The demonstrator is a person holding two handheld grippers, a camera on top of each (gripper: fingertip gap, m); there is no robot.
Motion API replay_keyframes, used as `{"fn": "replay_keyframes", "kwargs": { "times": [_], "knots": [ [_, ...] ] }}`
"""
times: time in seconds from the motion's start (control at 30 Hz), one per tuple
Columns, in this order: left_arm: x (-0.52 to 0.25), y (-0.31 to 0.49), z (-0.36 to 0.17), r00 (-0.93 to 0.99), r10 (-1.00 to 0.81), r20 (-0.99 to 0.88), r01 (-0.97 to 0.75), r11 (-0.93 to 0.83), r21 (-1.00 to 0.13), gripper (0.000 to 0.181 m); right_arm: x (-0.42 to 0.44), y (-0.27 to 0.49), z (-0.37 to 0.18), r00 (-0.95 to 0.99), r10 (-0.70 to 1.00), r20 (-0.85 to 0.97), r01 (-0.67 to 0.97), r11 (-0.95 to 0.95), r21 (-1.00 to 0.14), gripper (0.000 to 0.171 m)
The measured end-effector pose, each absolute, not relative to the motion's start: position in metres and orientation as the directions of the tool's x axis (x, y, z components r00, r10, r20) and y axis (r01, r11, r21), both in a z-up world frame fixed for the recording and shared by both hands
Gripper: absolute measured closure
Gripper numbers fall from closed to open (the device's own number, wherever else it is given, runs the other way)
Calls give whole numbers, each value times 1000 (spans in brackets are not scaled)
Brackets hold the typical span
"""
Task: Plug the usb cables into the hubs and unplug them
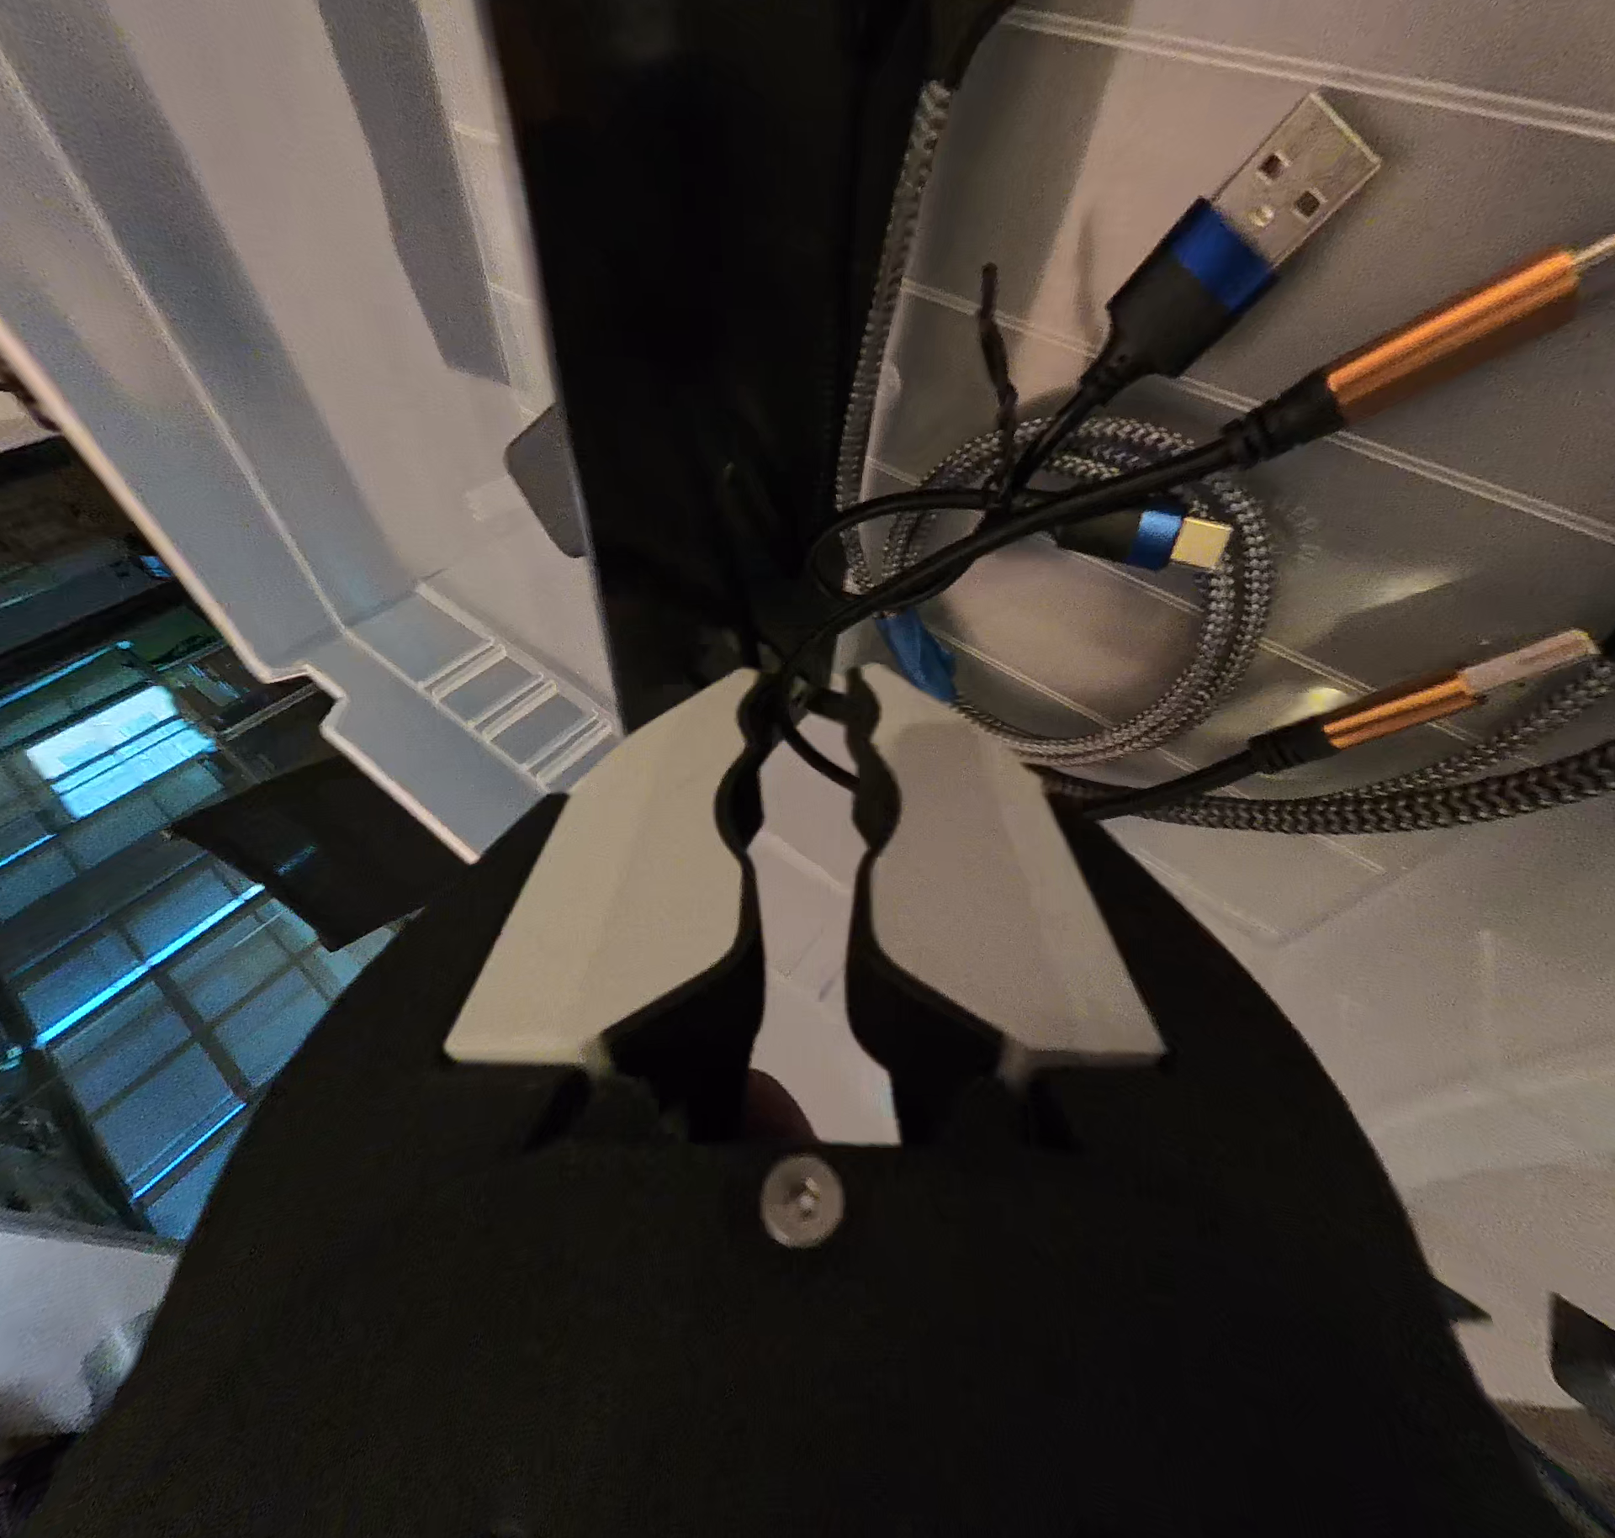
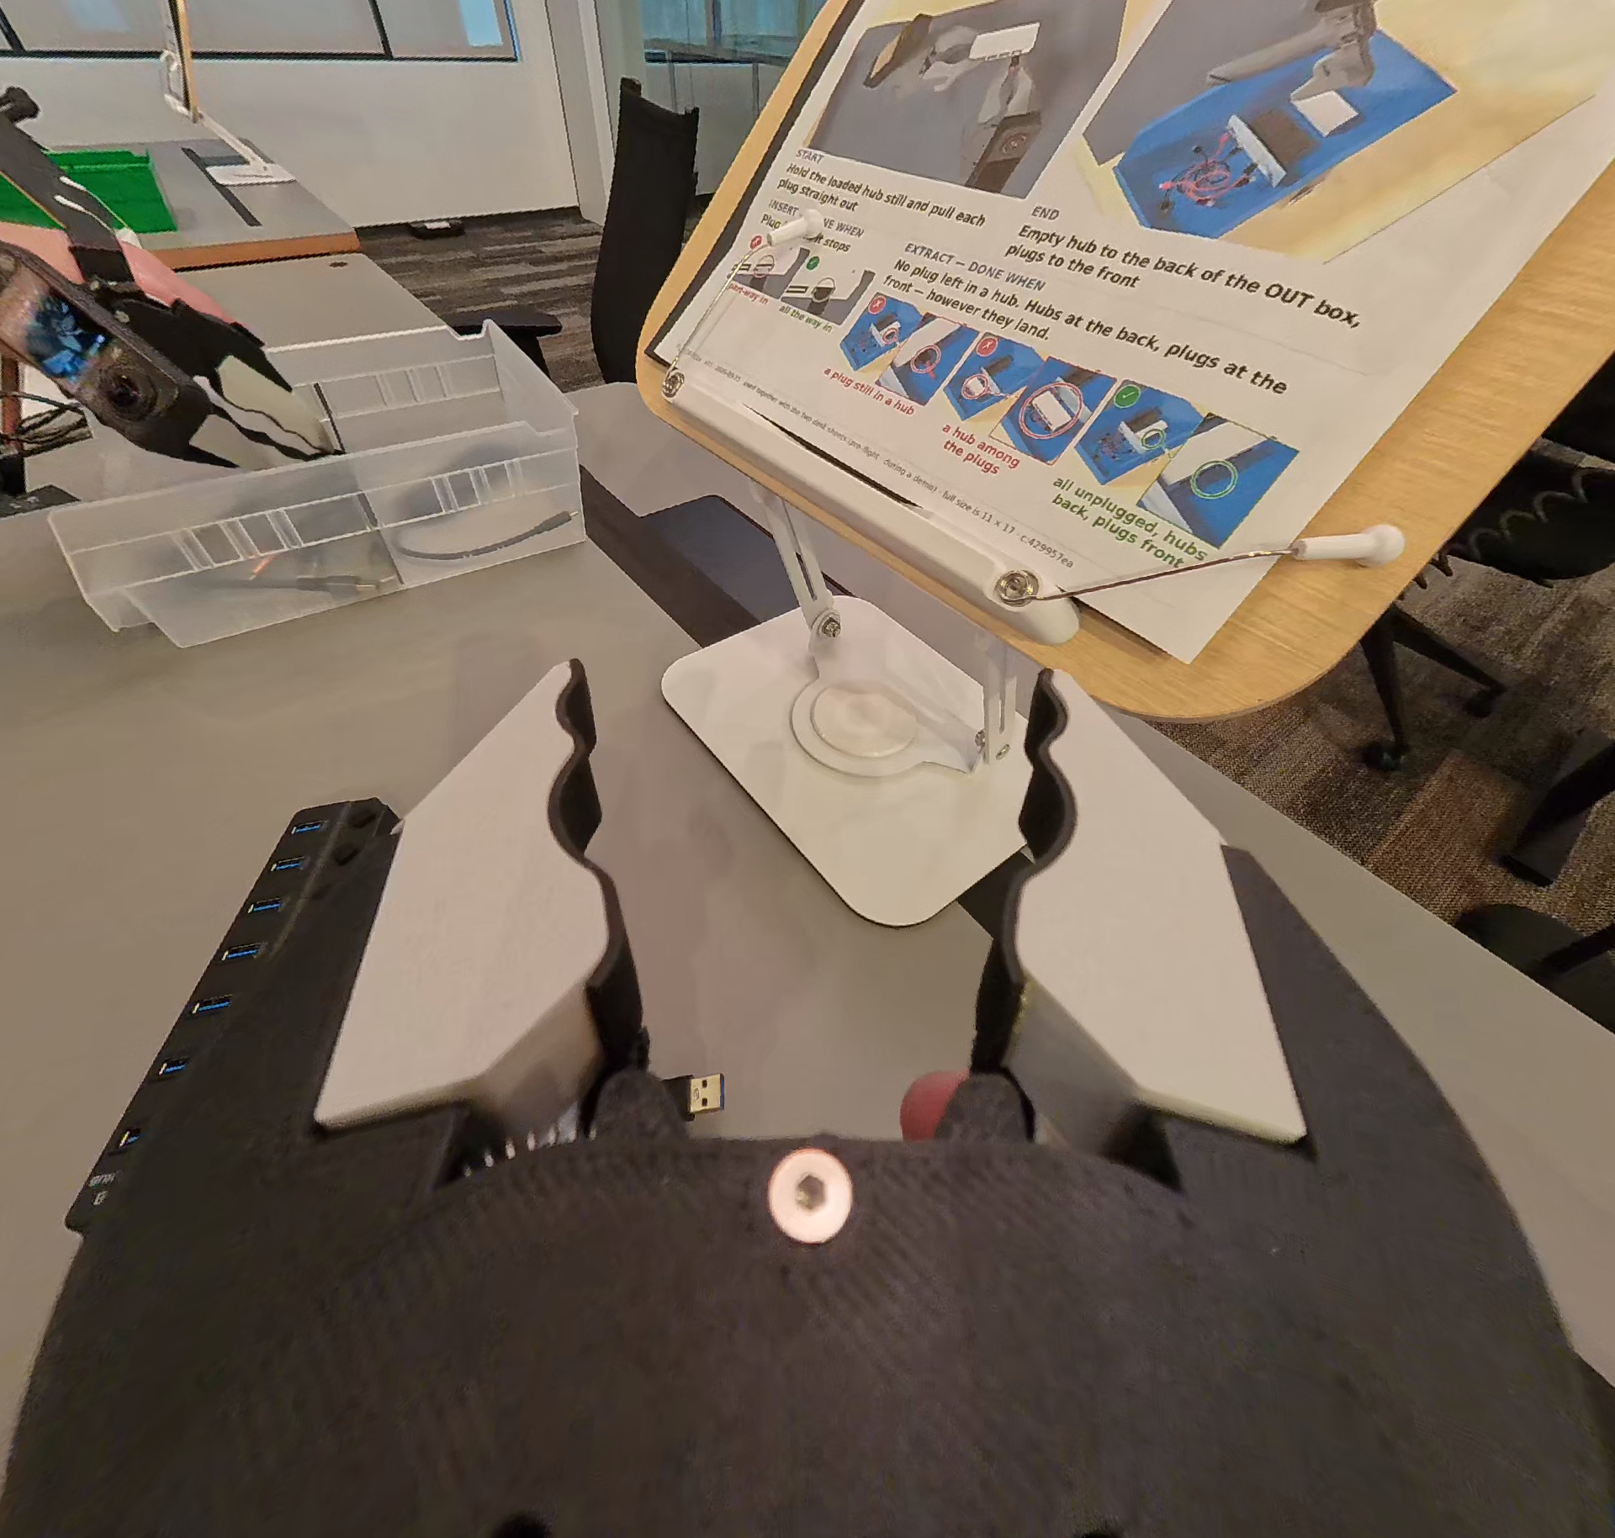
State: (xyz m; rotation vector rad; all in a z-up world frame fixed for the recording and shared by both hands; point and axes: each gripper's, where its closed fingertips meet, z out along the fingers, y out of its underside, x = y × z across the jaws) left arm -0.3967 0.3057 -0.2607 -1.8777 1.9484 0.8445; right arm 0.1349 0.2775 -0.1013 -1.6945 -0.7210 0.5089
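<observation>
My left gripper (image 1: 806, 697) is down in a clear plastic bin (image 1: 1398, 954), and its fingers are nearly closed on a bundle of thin black cables (image 1: 918, 552) at the tips. From the bundle run a blue-collared USB plug (image 1: 1250, 220), an orange-collared plug (image 1: 1442, 334) and a small blue-collared plug (image 1: 1180, 539). A grey braided cable (image 1: 1223, 675) and a second orange plug (image 1: 1416, 701) lie on the bin floor. My right gripper (image 2: 808, 692) is wide open and empty above the grey table. A black USB hub (image 2: 253, 954) with a row of blue ports lies beside its left finger. In the right wrist view the left gripper (image 2: 306, 439) dips into the bin (image 2: 489, 465).
A black divider (image 1: 699, 273) stands upright in the bin, left of the cables. A wooden board with an instruction sheet (image 2: 1136, 273) on a white stand (image 2: 839, 797) is ahead of the right gripper. A loose USB plug (image 2: 699, 1090) lies near the right gripper's base. Chairs stand beyond the table edge at the right. Tip to tip, the grippers are about 55 centimetres apart. My left gripper is the nearer one to the small blue-collared plug (image 1: 1180, 539): about 6 centimetres, against 50 centimetres.
</observation>
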Motion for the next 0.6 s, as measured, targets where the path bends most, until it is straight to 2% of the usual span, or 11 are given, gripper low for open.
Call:
{"fn": "replay_keyframes", "kwargs": {
  "times": [0.03,0.1,0.27,0.33,0.47,0.6],
  "knots": [
    [-398,303,-264,-94,-819,-566,-978,-31,207,153,134,277,-102,715,697,42,197,-144,-970,74],
    [-397,300,-271,-118,-836,-535,-976,-3,219,144,133,277,-102,714,699,44,200,-144,-969,74],
    [-396,302,-284,-148,-856,-494,-968,22,252,149,136,278,-102,717,695,44,199,-144,-969,74],
    [-398,306,-283,-169,-844,-508,-961,28,274,167,137,279,-102,719,693,41,197,-147,-969,74],
    [-398,299,-269,-94,-854,-512,-974,-28,225,164,140,280,-104,725,688,39,197,-153,-968,74],
    [-400,276,-261,-12,-901,-434,-986,-62,156,161,140,282,-109,724,689,28,195,-166,-967,74]
  ]
}}
